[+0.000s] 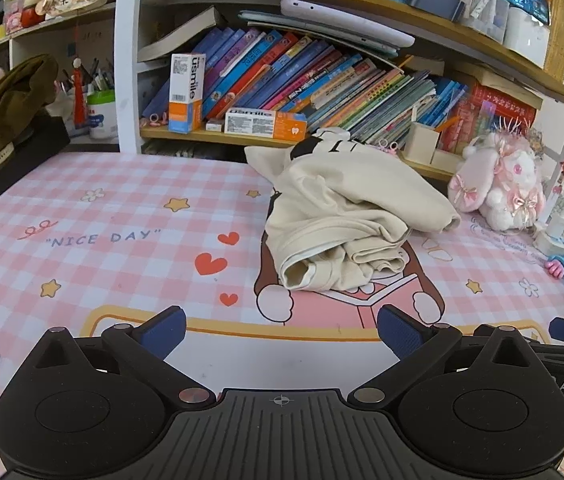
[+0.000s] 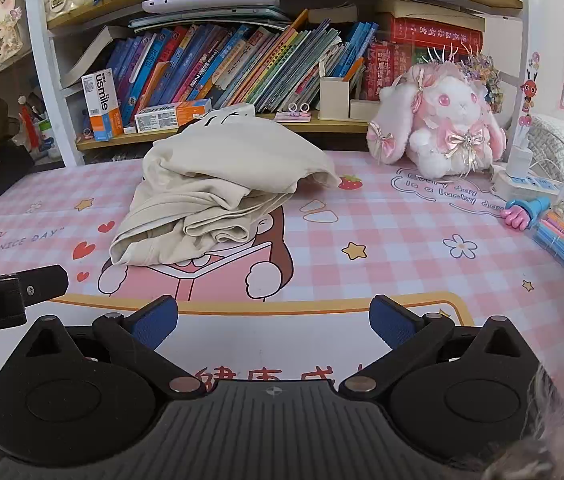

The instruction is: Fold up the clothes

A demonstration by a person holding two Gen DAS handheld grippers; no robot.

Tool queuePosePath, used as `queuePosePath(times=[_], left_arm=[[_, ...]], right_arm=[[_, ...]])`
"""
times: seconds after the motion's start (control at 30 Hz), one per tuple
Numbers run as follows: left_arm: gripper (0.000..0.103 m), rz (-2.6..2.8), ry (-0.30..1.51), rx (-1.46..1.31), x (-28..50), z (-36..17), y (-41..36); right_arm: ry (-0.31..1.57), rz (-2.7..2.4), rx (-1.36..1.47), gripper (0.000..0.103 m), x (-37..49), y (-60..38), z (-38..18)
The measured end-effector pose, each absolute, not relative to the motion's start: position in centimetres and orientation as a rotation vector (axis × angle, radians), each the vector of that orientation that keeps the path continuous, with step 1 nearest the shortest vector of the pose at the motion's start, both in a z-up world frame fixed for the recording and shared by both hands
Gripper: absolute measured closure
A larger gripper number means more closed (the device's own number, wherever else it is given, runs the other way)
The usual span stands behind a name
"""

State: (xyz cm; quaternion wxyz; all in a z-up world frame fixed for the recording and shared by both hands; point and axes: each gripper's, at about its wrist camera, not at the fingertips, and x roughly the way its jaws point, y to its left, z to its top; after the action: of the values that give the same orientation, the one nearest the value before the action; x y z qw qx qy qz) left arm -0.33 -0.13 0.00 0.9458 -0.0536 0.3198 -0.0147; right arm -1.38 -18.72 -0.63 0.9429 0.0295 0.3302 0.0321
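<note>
- Your cream garment (image 1: 346,216) lies in a crumpled heap on the table (image 1: 101,216); no fold is made yet.
- Both the left gripper (image 1: 282,334) and the right gripper (image 2: 273,320) wait near the garment, jaws wide apart, empty.

Open mat (image 2: 362,280) before crumpled garment (image 2: 217,188)

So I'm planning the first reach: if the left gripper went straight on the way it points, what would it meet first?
Probably the crumpled cream garment, ahead and slightly right of the open left gripper. Only bare pink desk mat lies between, though it might touch first.
</note>
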Motion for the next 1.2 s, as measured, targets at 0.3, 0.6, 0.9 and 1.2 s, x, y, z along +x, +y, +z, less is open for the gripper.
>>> queuePosePath(times=[0.3,0.6,0.9,1.2], left_arm=[[0.000,-0.020,0.696,-0.119,0.17,-0.34,0.13],[0.000,-0.009,0.702,-0.135,0.22,-0.30,0.36],[0.000,-0.005,0.697,-0.131,0.19,0.02,0.29],[0.000,-0.001,0.696,-0.125,-0.03,0.15,0.34]], right_arm=[[0.679,0.059,0.061,0.000,-1.39,-18.85,-0.63],[0.678,0.061,0.066,0.000,-1.31,-18.86,-0.75],[0.675,0.059,0.070,0.000,-1.44,-18.99,-0.60],[0.668,0.061,0.072,0.000,-1.66,-19.02,-0.44]])
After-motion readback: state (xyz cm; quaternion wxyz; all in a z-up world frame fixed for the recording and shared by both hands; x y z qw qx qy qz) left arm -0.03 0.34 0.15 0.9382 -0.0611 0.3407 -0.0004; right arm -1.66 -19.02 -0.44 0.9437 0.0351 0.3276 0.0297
